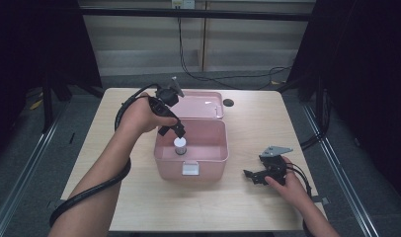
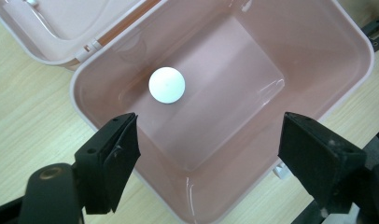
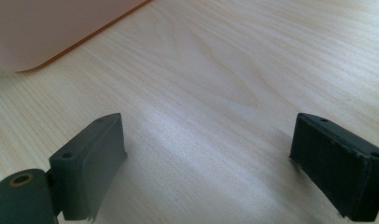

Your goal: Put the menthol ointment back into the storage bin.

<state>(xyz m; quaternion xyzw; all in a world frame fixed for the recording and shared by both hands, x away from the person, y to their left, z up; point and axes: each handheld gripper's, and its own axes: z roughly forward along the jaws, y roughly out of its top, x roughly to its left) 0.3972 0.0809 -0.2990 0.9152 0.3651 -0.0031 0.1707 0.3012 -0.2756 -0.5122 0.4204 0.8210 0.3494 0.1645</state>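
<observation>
A pink plastic box stands open mid-table, its lid lying back flat. Inside it stands a small white-capped container, seen from above as a white disc in the left gripper view. My left gripper hovers above the box over its left part, pointing down, open, with nothing between its jaws. My right gripper rests low on the table to the right of the box, open and empty; a corner of the box shows ahead of it.
A white latch sits on the box's front wall. A small dark round object lies on the wooden table behind the lid's right end. Cables trail from both grippers. Dark curtains and metal rails flank the table.
</observation>
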